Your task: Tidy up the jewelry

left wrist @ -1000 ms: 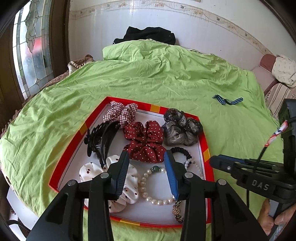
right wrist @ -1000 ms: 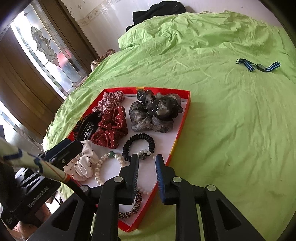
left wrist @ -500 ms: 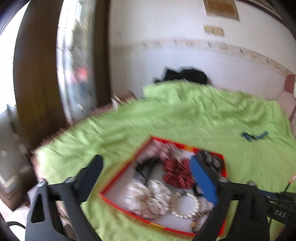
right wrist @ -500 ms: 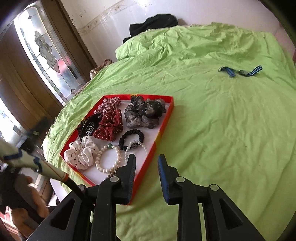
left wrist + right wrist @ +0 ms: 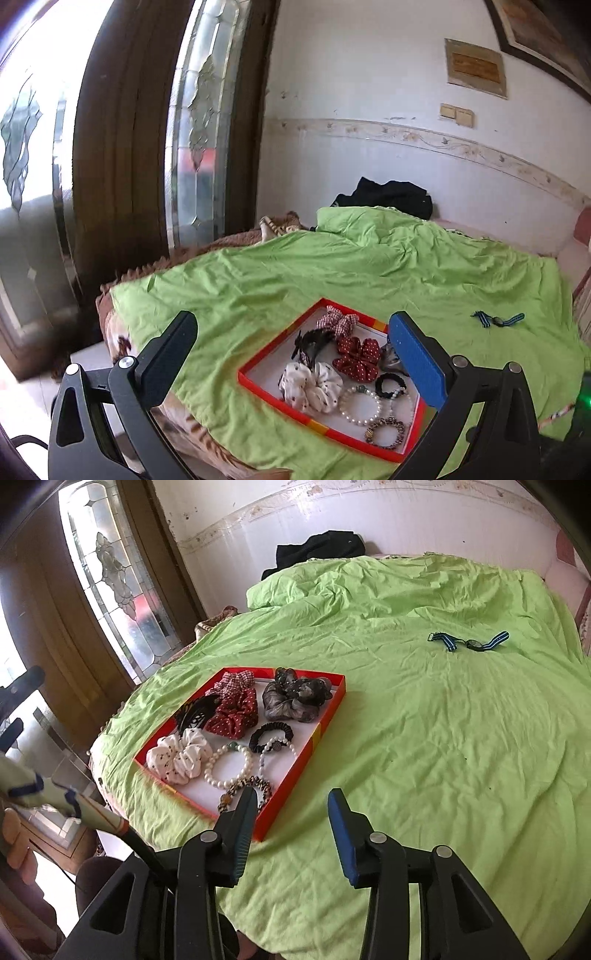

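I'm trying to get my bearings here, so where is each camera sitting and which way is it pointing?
Left wrist: on the left gripper, back from the bed's near corner, facing across the red tray to the window and wall; its open jaws show.
Right wrist: on the right gripper, angled down over the green bedcover; open jaws, a hand at left.
Shared: tray, bedcover, striped band, black garment.

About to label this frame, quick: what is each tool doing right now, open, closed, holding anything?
Left tool: wide open, holding nothing, jaws just opened.
Right tool: open, holding nothing, jaws just opening, above the green bedspread.
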`<state>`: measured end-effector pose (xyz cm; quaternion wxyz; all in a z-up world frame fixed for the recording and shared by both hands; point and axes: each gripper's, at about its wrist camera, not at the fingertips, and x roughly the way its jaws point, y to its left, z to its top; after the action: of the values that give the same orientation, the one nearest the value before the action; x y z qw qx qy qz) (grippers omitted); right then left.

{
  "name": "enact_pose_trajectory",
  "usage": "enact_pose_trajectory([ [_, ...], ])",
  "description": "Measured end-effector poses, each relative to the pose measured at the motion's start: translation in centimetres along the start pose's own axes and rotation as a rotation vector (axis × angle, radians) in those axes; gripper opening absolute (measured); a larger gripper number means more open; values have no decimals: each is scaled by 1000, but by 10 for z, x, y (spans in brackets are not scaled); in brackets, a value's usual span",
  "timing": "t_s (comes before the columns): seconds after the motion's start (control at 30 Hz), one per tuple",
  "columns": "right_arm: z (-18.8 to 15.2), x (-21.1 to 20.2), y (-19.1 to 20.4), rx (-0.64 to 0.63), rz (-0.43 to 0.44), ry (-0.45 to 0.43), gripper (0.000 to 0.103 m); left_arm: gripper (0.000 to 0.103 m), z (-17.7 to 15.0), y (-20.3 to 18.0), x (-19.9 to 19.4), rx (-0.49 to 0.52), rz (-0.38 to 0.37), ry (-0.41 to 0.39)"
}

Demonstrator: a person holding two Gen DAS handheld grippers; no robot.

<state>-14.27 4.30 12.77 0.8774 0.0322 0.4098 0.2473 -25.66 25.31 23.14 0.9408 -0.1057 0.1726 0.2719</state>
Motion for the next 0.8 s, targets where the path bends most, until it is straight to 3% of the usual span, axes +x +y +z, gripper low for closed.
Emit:
enact_pose_trajectory([
  [0.4,-19,-23,5,-37,-19,-35,50,103,-29,-27,8,125,74,135],
  [0.8,-27,-45,22,-77,-98,-111,61,103,-59,-38,2,222,-54,271],
])
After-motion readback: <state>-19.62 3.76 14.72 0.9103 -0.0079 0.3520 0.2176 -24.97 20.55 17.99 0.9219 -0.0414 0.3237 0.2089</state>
